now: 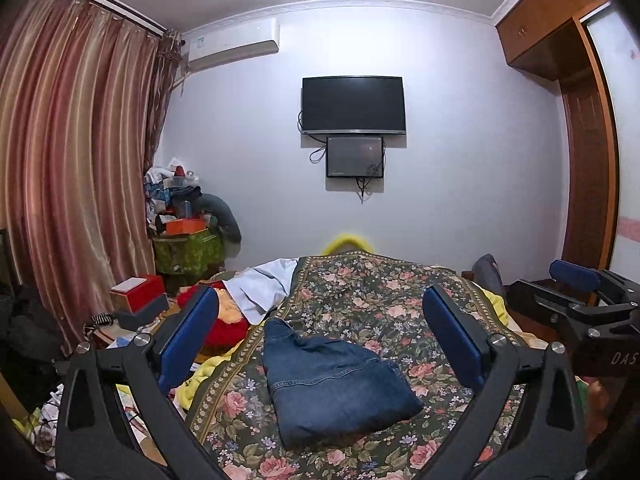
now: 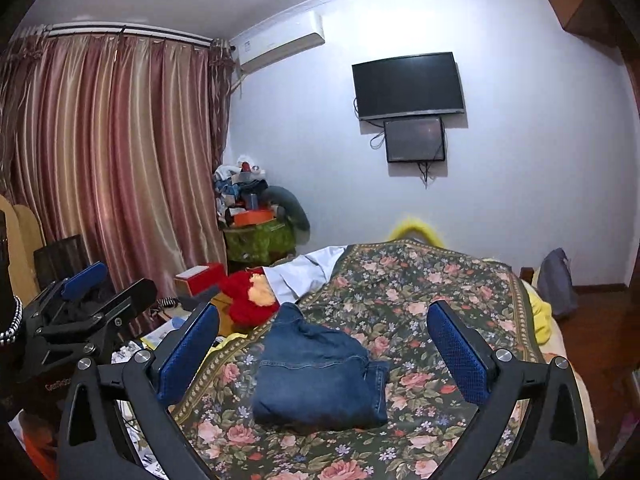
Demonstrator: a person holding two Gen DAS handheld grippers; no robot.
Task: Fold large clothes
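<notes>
A pair of blue jeans (image 1: 336, 380) lies folded into a compact bundle on the floral bedspread (image 1: 380, 292). My left gripper (image 1: 320, 296) hovers just short of the bundle, open wide, its blue pads (image 1: 188, 340) either side of it and touching nothing. In the right wrist view the same jeans (image 2: 316, 380) sit between the spread fingers of my right gripper (image 2: 325, 308), which is also open and empty. Each gripper shows at the edge of the other's view: the right gripper (image 1: 556, 284) at the right, the left gripper (image 2: 108, 284) at the left.
A red and yellow plush toy (image 1: 224, 328) and a white cloth (image 1: 264, 284) lie at the bed's left edge. A red box (image 1: 138, 292) and papers crowd the left side. A cluttered pile (image 1: 180, 208) stands by the curtain (image 1: 72, 160). A wooden wardrobe (image 1: 588, 160) flanks the right.
</notes>
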